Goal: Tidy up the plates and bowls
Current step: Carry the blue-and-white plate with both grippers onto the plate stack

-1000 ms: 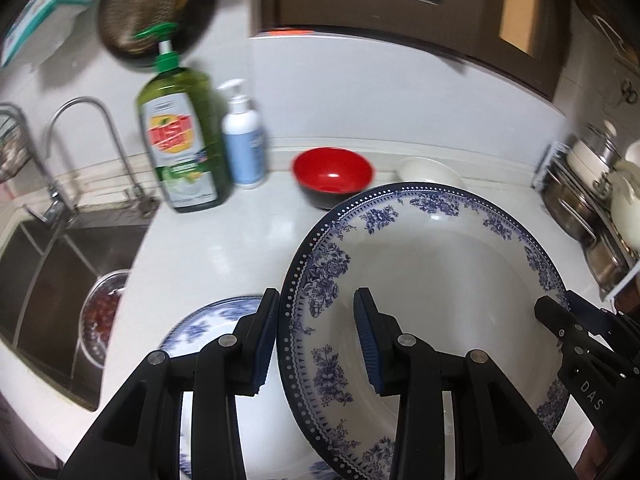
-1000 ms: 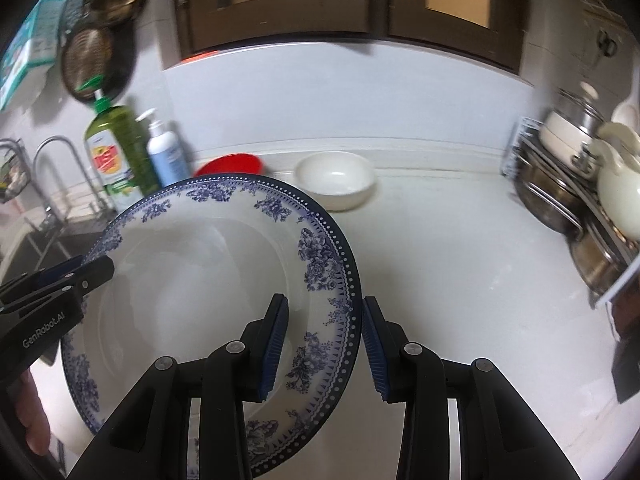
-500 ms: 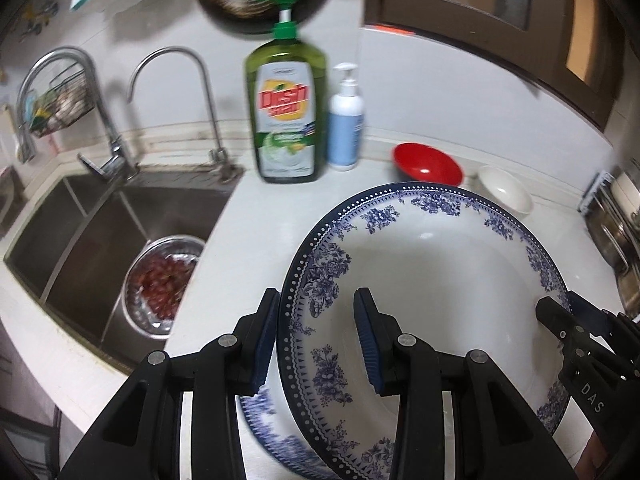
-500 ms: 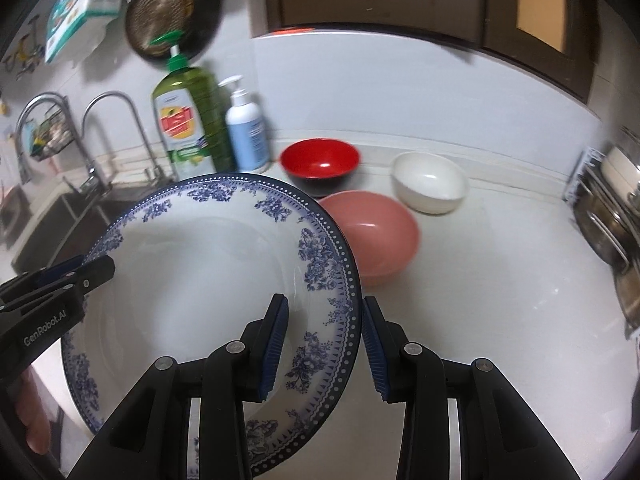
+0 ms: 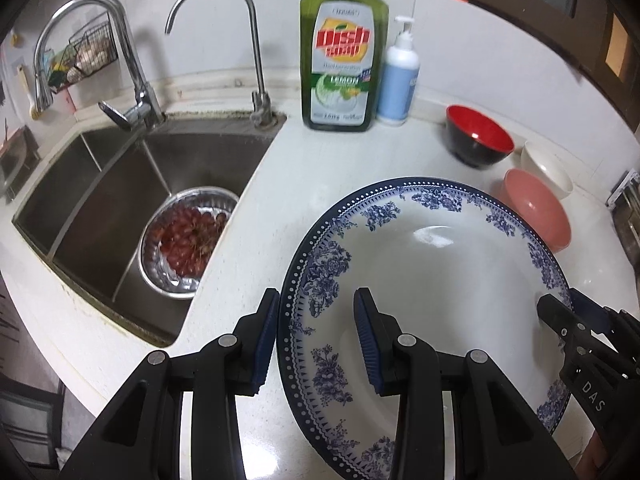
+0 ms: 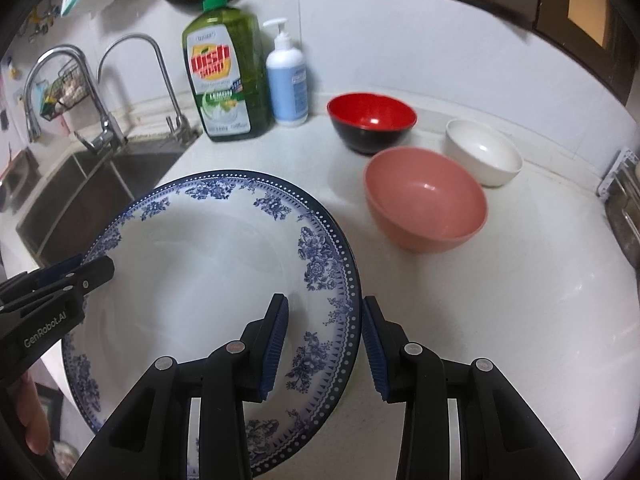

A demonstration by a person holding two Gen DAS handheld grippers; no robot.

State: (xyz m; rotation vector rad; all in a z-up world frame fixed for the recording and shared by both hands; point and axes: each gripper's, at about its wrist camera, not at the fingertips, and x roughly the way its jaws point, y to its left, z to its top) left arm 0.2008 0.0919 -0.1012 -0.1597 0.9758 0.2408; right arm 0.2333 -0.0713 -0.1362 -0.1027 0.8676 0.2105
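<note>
I carry the blue floral plate (image 5: pixel 432 280) between both tools: left hand-held gripper (image 5: pixel 316 340) straddles its left rim, right hand-held gripper (image 6: pixel 324 344) its right rim, jaws partly spread around it. Bowls lie ahead-right of the right one, pink bowl (image 6: pixel 426 200) nearest.

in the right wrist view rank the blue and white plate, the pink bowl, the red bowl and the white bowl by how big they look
1. Blue and white plate, though nearest the camera.
2. Pink bowl.
3. Red bowl and white bowl look alike; unranked.
</note>
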